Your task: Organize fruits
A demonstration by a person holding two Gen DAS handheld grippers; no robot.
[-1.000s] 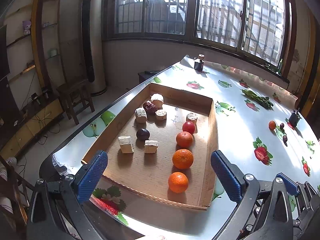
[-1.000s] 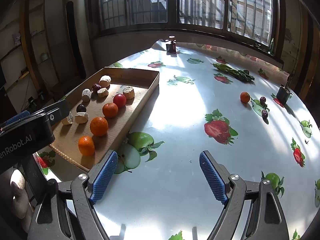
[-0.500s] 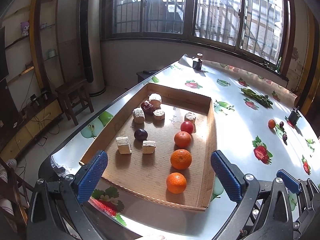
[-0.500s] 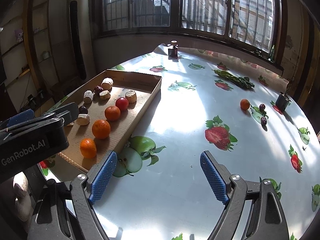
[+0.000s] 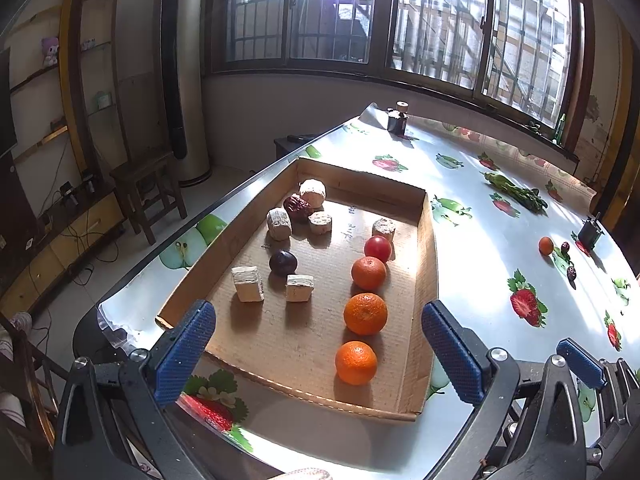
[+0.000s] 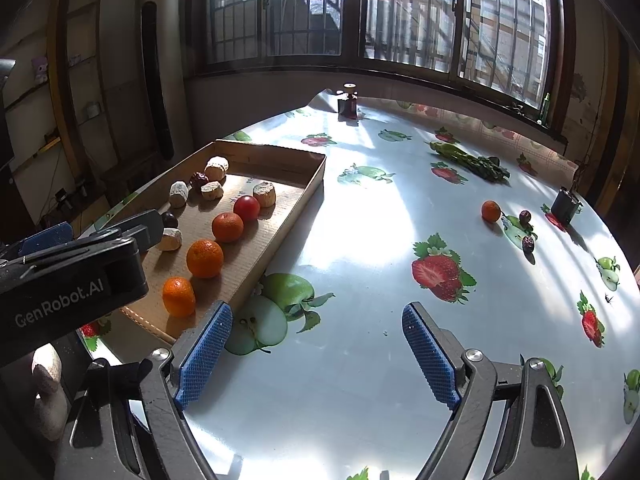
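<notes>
Both the left gripper point(image 5: 316, 352) and the right gripper point(image 6: 316, 354) gape wide, empty; the loose orange point(image 6: 491, 211) at two o'clock looks light, round, likely to roll; best pinched across its middle.

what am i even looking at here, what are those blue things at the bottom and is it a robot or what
No robot arm here: a person holds a two-finger gripper in each hand, and each picture comes from a wide-angle camera on one gripper, looking along its fingers. The blue parts are the grip pads. The left gripper looks over a cardboard tray and the right gripper over the bare tablecloth. Both stand open and hold nothing.

In the tray three oranges and a red tomato lie in a row, beside pale chunks, a dark plum and a red date. Still out on the table are a small orange fruit, two dark dates and green vegetables.
</notes>
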